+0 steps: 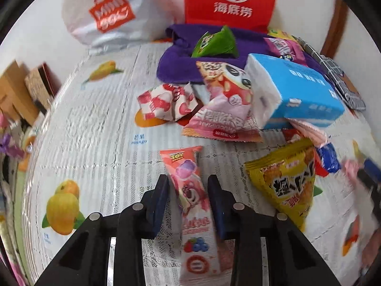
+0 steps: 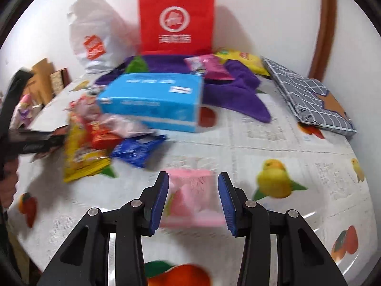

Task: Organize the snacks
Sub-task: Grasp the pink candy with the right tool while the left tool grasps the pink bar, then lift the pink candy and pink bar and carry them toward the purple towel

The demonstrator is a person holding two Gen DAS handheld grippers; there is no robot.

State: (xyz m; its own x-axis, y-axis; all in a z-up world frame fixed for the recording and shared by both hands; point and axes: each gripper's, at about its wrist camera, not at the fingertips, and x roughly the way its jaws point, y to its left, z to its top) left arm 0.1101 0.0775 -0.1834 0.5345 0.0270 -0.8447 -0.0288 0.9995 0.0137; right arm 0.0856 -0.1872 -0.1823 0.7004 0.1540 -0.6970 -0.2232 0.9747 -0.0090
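Observation:
A long pink Toy Story snack packet (image 1: 194, 217) lies lengthwise between the fingers of my left gripper (image 1: 190, 190), which is shut on it just above the fruit-print tablecloth (image 1: 95, 131). My right gripper (image 2: 193, 190) is shut on a small square pink packet (image 2: 193, 205), held blurred over the cloth. Loose snacks are heaped nearby: a yellow bag (image 1: 285, 186), a pink panda packet (image 1: 226, 109), a red-and-white checked packet (image 1: 166, 102) and a dark blue packet (image 2: 138, 147).
A blue tissue box (image 2: 152, 100) rests on the snack heap in front of a purple cloth (image 2: 238, 95) holding a green packet (image 1: 214, 41). A red bag (image 2: 176, 21) and a white bag (image 2: 92, 38) stand by the wall. A grey checked box (image 2: 309, 97) lies at right.

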